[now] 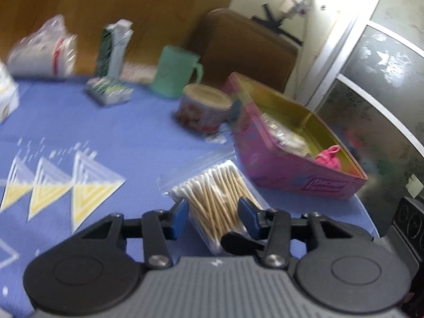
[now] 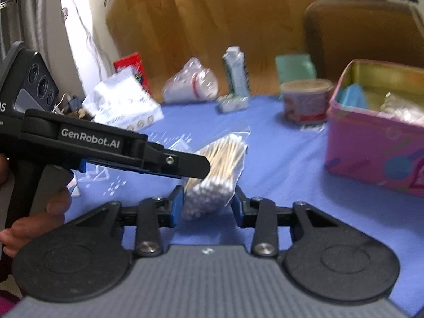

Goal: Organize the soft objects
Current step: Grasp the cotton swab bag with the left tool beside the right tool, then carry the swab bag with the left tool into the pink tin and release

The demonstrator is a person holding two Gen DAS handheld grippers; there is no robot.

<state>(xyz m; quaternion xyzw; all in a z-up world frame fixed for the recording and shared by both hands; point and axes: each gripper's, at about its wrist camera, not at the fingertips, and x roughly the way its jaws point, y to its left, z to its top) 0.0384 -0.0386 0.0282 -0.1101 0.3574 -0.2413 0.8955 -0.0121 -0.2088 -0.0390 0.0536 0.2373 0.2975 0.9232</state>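
Here the bag of cotton swabs (image 1: 216,206) lies on the blue tabletop (image 1: 132,137) near its right-hand edge, just beside the long pink wall of the open tin box (image 1: 291,169), with a strip of bare cloth between them. The left gripper (image 1: 215,216) stands wide, its blue pads on either side of the bag's near end; whether they press the plastic cannot be told through the blur. The right gripper (image 2: 207,204) is likewise spread, its fingers flanking the white-tipped end of the same bag (image 2: 220,169), apparently not squeezing it. In the right wrist view the left gripper's black finger reaches across over the bag.

Inside the tin sit a pink soft item (image 1: 328,157) at the near corner and a clear packet (image 1: 283,135). Toward the far edge stand a round can (image 1: 204,107), a green cup (image 1: 176,73), a carton (image 1: 114,47) and a bagged white bundle (image 1: 43,53), well apart from the bag; the cloth to the bag's left is open.
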